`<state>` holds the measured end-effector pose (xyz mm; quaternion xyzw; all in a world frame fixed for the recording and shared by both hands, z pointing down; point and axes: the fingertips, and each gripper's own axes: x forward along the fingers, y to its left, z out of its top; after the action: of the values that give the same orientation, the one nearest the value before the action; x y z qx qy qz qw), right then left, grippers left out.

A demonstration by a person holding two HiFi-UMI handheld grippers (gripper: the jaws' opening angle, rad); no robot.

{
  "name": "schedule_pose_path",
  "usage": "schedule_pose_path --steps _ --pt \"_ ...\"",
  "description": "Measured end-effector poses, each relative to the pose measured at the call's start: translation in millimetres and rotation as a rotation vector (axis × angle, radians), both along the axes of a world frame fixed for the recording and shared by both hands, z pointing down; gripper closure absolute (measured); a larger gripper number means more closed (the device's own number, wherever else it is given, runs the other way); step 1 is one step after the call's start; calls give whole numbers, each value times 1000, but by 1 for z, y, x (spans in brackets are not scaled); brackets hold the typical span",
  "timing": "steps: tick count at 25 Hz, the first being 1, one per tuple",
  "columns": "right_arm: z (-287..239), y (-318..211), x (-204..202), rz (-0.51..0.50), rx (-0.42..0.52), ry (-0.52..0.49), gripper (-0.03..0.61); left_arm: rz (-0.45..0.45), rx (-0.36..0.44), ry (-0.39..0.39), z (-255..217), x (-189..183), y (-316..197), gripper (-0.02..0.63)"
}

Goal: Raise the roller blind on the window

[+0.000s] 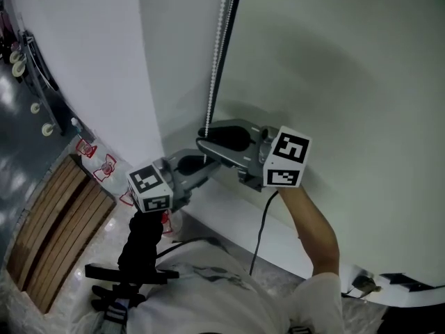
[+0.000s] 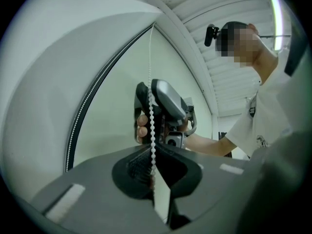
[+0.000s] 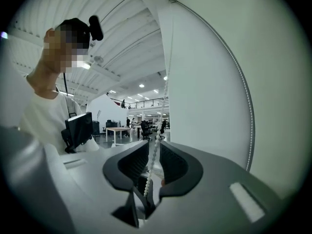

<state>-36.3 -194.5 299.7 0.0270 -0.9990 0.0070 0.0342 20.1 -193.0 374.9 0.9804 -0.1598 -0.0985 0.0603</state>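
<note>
Chain hangs straight down along the left edge of the blind, next to the blind's dark side strip. The blind is down across all the window area in view; white wall to its left.

Both claws are on the same chain, one above the other and just apart.

Right claw: upper one, pointing in from the right, roughly level. In the right gripper view the jaws are a little apart. The chain runs down the gap between the ribbed pads, and the pads aren't pressing on it. So the right claw is loose around the chain, not gripping.

Left claw: lower one, coming in from the lower left, tilted slightly up. In the left gripper view the chain drops into the jaws and stops where the pads meet. Left claw is closed on the chain. The same view shows the right claw just above, with the chain passing in front of it and fingers wrapped round its grip.

Around that:
- A black cable drops from the right gripper.
- A slatted wooden panel lies on the floor at lower left.
- In the right gripper view, a monitor stands close by, with an open office with tables behind it.
</note>
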Motion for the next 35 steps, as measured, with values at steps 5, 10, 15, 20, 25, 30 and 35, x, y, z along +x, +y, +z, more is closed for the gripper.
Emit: schedule_pose_path --steps 5,10,15,20,25,30,35 --pt "-30 -9 -1 -3 30 -45 468 6 5 1 -2 1 0 615" --pt "-76 -18 -2 -2 79 -104 468 7 -1 -2 3 1 2 615" --pt "-129 -26 -4 -8 146 -150 471 10 -2 -5 5 1 3 615" --pt "-179 -26 -3 -17 209 -194 471 12 -4 -10 6 1 3 615" --pt "-230 -25 -3 -15 263 -214 474 17 -1 -11 -4 1 5 615" --pt "-233 -24 -1 -8 307 -235 477 28 8 -23 23 0 7 615" --pt "-253 -24 1 4 328 -252 496 36 -1 -25 22 3 8 615"
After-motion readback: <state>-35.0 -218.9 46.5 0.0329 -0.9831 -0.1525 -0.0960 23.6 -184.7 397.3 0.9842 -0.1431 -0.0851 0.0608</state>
